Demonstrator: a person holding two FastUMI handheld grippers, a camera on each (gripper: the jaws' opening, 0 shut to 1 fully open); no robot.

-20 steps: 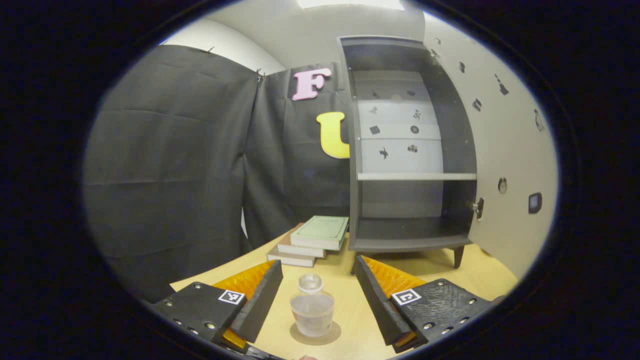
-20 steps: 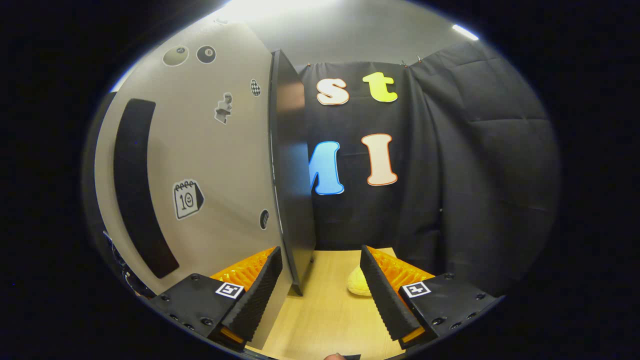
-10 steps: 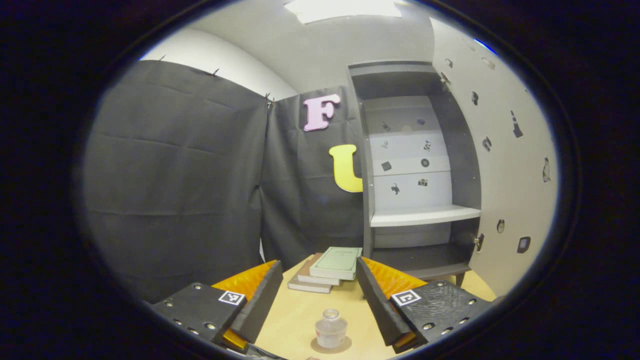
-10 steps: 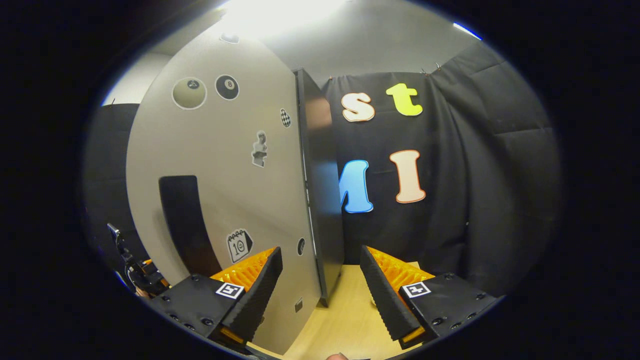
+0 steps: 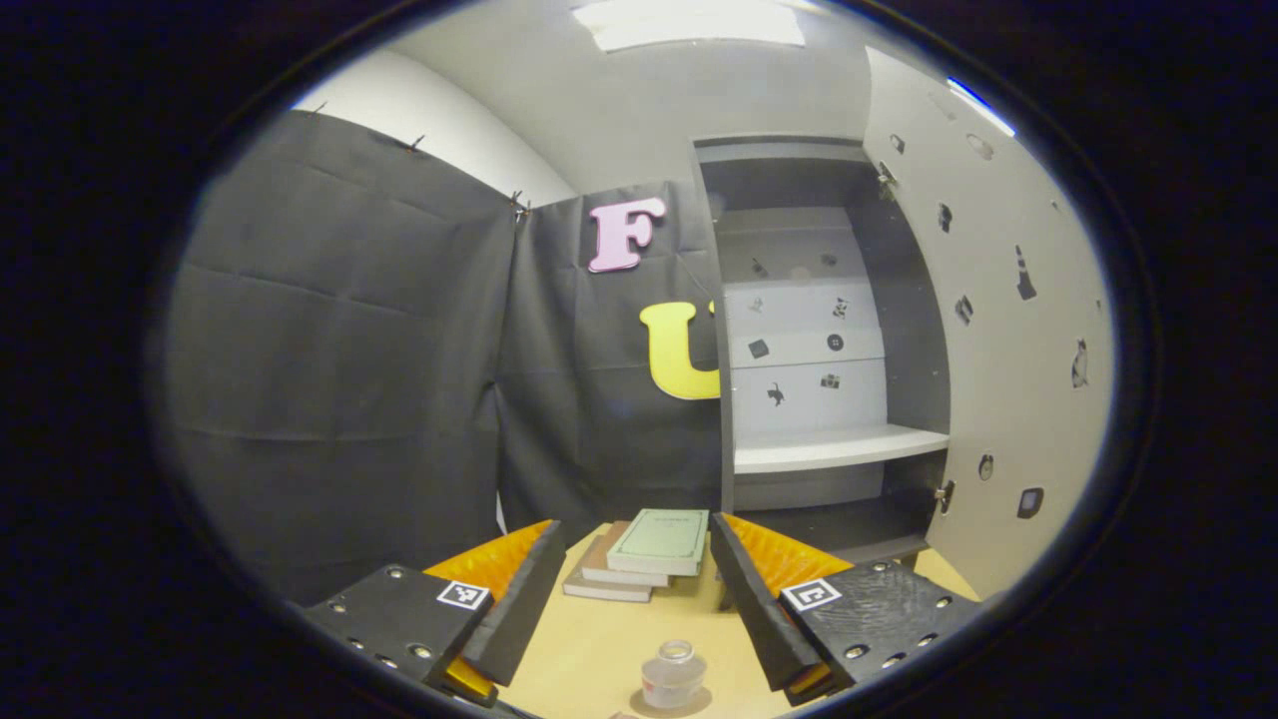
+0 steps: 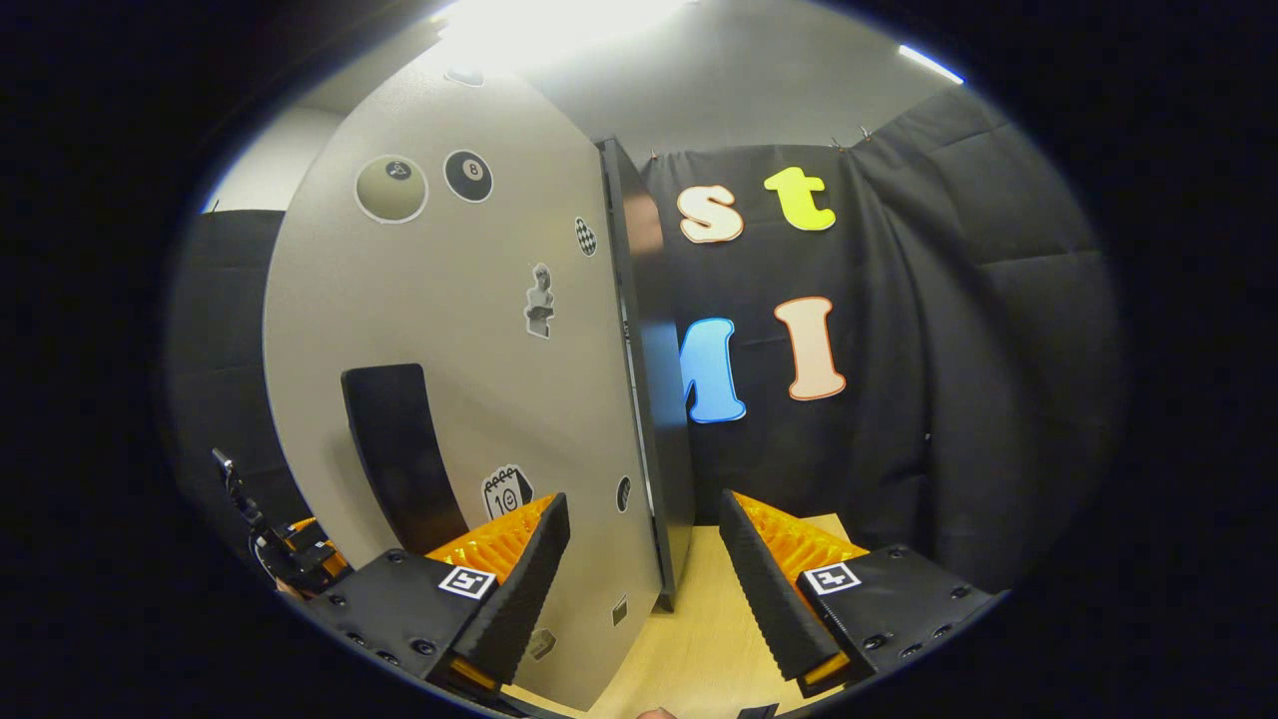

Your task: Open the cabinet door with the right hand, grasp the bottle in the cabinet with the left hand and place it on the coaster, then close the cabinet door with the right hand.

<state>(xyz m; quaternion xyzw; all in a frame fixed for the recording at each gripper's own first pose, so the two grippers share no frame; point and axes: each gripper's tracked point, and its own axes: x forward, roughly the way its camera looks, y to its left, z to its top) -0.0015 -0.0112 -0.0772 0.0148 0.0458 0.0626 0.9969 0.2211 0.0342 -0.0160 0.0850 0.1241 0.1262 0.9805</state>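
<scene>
A small clear bottle (image 5: 673, 677) stands upright on a round coaster (image 5: 671, 704) on the table, low in the left gripper view. My left gripper (image 5: 635, 527) is open, above and behind the bottle, touching nothing. The grey cabinet (image 5: 839, 447) stands with its door (image 5: 998, 330) swung out to the right, shelves bare. In the right gripper view the door (image 6: 469, 379) faces me, its black handle (image 6: 399, 454) on the left. My right gripper (image 6: 643, 501) is open, with the door's free edge (image 6: 649, 399) in line with the gap between its fingers, a little beyond them.
A stack of books (image 5: 649, 549) lies on the wooden table (image 5: 589, 639) left of the cabinet. Black cloth walls close the booth behind and beside it. Low at the left of the right gripper view, past the door, is part of the other gripper (image 6: 300, 544).
My left gripper has drawn back and up from the bottle, which stays on the coaster and now looks smaller. My right gripper has backed away from the door.
</scene>
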